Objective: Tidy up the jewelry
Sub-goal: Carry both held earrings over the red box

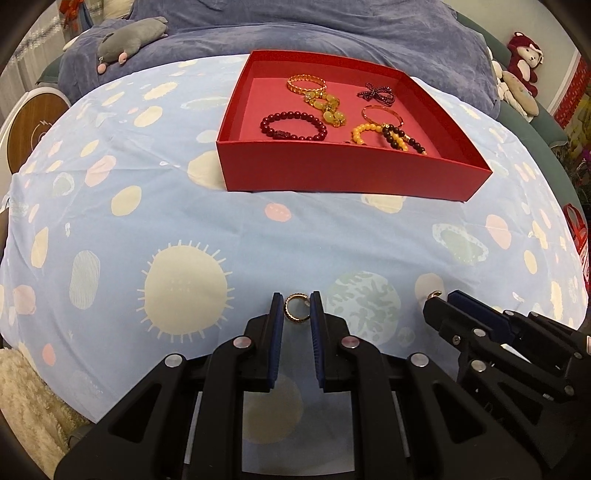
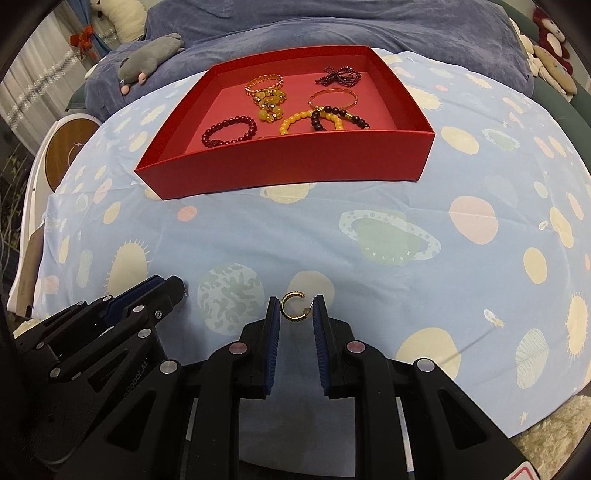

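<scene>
Gold hoop earrings (image 1: 295, 308) between ribbed pads (image 1: 317, 325)

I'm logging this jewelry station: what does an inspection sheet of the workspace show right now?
Surface: blue planet-print sheet over a bed.
Job's things: red box holding bracelets; one gold ring between the left gripper's jaws, another gold ring between the right gripper's jaws.
Clutter: nothing seen.
Grippers: both side by side, jaws closed on the rings, low over the sheet.
Cables: nothing seen.
Surroundings: purple blanket, grey plush, red plush.
</scene>
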{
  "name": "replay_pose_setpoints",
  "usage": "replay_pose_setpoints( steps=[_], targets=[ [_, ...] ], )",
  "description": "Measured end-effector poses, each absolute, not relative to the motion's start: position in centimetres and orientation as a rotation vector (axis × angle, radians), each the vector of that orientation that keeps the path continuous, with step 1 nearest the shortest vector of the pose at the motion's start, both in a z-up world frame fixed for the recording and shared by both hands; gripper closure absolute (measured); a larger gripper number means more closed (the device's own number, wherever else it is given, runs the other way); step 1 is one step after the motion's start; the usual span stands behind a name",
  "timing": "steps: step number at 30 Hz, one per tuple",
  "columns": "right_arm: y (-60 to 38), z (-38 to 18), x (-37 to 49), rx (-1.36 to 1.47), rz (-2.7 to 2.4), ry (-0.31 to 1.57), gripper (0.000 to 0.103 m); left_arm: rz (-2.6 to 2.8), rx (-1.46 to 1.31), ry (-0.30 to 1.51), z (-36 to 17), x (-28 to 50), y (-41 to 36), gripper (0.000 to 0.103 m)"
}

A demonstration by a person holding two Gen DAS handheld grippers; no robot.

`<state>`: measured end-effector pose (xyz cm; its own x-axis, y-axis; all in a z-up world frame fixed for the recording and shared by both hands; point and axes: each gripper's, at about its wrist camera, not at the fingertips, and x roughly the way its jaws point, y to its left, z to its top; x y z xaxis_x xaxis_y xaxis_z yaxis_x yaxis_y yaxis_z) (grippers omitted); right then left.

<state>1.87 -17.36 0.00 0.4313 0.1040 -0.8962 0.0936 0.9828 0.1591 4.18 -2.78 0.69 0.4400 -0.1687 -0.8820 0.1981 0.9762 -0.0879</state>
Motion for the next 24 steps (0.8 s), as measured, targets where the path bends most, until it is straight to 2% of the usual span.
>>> replay_pose_setpoints(
  steps=[12,24],
  targets=[
    [-17.7,5.2,4.6,0.172,0.012,1.018,0.086,-0.272,0.013,0.996,5.6,7.2,-3.3,0.089],
    [-20.2,9.5,14.5,0.152,0.013,0.901,0.086,-0.337,0.025,0.881,10.1,17.9,-6.2,0.089]
  ],
)
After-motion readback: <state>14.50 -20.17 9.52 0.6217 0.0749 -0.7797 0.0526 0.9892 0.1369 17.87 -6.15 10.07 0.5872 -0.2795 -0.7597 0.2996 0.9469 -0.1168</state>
